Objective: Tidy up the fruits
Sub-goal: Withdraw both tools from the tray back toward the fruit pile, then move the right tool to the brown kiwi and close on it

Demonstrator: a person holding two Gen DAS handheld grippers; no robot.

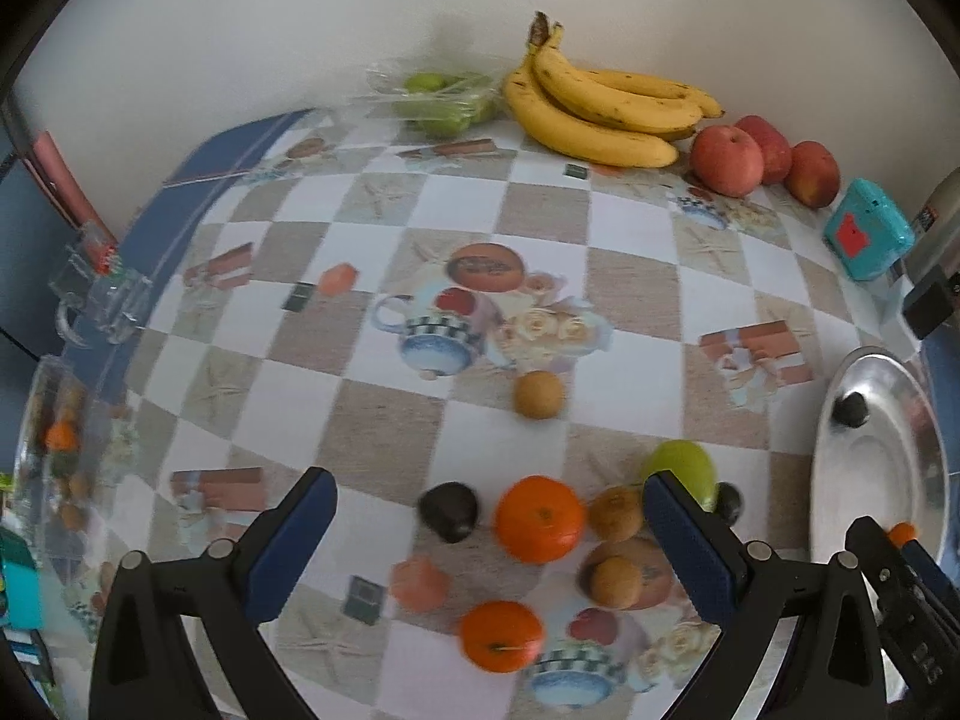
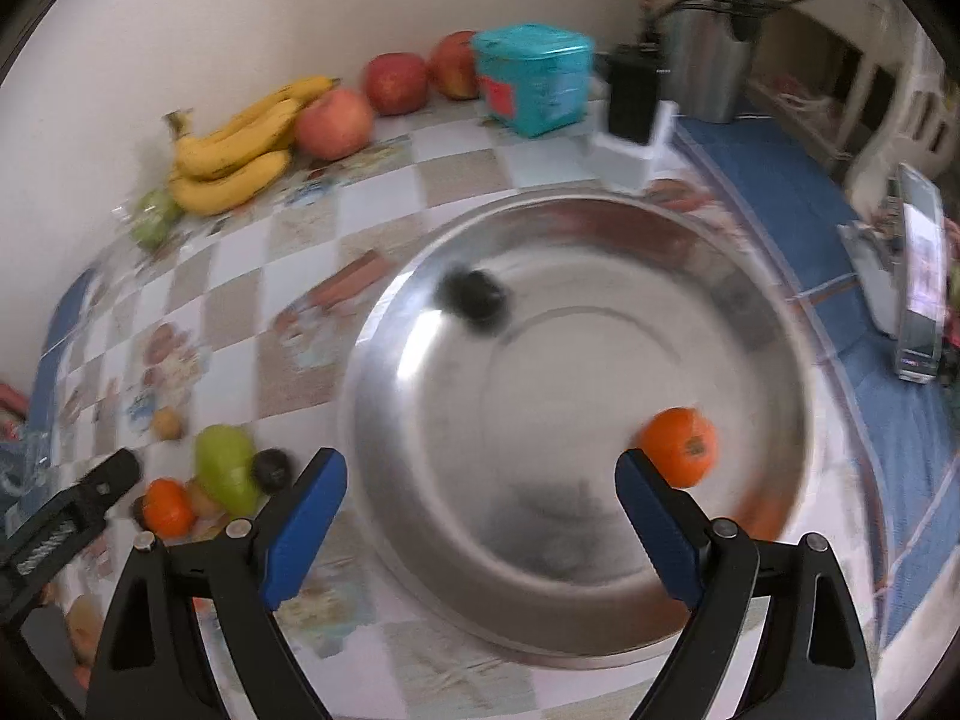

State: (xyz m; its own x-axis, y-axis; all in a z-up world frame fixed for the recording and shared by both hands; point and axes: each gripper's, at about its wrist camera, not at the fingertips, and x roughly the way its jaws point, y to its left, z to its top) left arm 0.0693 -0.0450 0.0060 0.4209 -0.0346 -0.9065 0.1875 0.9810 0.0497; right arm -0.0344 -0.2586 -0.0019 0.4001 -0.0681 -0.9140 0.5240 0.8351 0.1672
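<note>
My left gripper [image 1: 489,510] is open above a cluster of loose fruit on the checked tablecloth. In that cluster are a dark avocado [image 1: 449,510], two oranges [image 1: 539,517] [image 1: 501,636], two kiwis [image 1: 613,513] [image 1: 615,582] and a green pear [image 1: 684,468]. Nothing touches its pads. My right gripper [image 2: 480,474] is open over a steel plate [image 2: 600,210]. An orange [image 2: 681,447] lies free on the plate beside the right fingertip. A blurred dark avocado [image 2: 474,300] also sits on the plate.
Bananas [image 1: 600,108], three apples [image 1: 726,159] and bagged green fruit [image 1: 444,99] line the back wall. A lone kiwi [image 1: 538,394] lies mid-table. A teal box [image 2: 534,78], a black device in a white stand [image 2: 633,102], a steel flask [image 2: 702,30] and a propped phone [image 2: 921,276] surround the plate.
</note>
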